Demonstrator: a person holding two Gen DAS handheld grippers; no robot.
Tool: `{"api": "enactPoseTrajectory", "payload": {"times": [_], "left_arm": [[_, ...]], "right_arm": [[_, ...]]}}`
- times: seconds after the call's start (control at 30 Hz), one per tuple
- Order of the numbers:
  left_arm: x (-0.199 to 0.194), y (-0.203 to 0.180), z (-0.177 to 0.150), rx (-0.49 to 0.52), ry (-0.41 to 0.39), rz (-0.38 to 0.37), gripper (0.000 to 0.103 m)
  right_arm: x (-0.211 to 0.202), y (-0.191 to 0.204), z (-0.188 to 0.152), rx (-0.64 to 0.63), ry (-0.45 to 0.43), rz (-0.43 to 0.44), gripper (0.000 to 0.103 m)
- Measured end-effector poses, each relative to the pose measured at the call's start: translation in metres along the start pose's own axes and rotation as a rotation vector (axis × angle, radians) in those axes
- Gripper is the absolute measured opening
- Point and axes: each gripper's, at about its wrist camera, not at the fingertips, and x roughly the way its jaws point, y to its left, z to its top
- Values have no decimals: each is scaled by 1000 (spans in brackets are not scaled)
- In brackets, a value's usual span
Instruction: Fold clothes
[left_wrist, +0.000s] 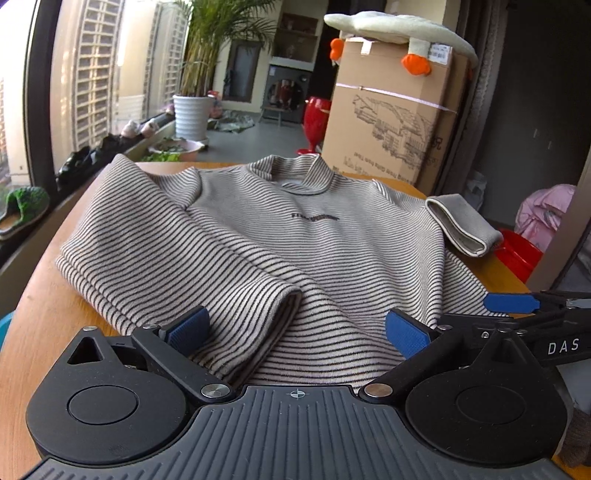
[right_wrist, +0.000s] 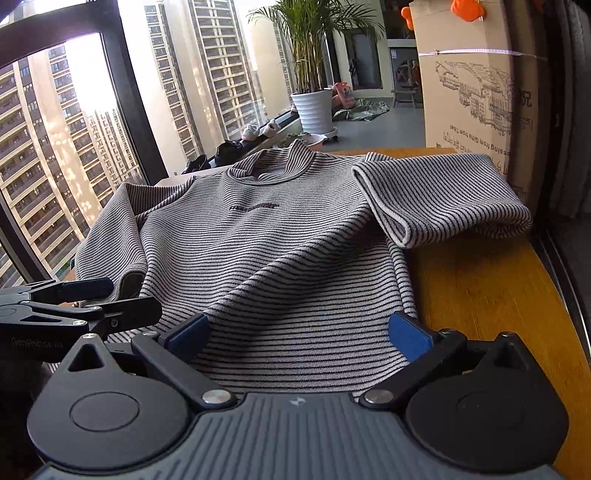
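Left gripper (left_wrist: 297, 332) and right gripper (right_wrist: 299, 332), both spread wide and empty, at the hem of the shirt (left_wrist: 295, 236) lying flat on the table (right_wrist: 480, 288). Soft, limp knit; best pinched at hem corners.

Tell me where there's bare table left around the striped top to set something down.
Most open: the wooden table to the right of the striped top, between its hem and the table's right edge, below the folded right sleeve. A narrower strip lies left of the left sleeve, near the window. The near edge is crowded by the left gripper and right gripper.
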Motion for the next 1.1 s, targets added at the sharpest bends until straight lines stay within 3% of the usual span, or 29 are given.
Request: {"api": "enactPoseTrajectory", "payload": {"times": [0.13,0.23,0.33,0.4,0.5,0.57,0.63,0.67,0.7,0.83,1.1], "left_arm": [[-15,-4,-12,51,7,56,103],[-31,0,-21,49,1,53,103],[-38,11,-15,-32,-20,-18,103],[-40,18,-4,-130,-28,-120,103],[-42,20,7,-221,-64,-289,103],[-40,18,5,-243,-94,-372,103],[-35,14,-1,-240,-95,-382,103],[-33,11,-4,-227,-85,-368,103],[-33,8,-6,-202,-70,-342,103],[-37,8,-10,-199,-55,-319,103],[-42,27,-13,-315,-41,-350,103]], "right_arm": [[-12,10,-10,-26,16,54,103],[-26,24,-25,-112,35,102,103],[-35,26,-28,-149,42,113,103],[-38,23,-24,-149,44,87,103],[-49,22,-10,-204,-18,-31,103],[-52,23,4,-298,-83,-171,103],[-48,28,12,-461,-133,-358,95],[-42,32,11,-552,-146,-448,84],[-35,34,12,-605,-132,-488,78],[-10,36,15,-646,-27,-498,65],[43,45,-6,-886,-61,-677,64]]}}
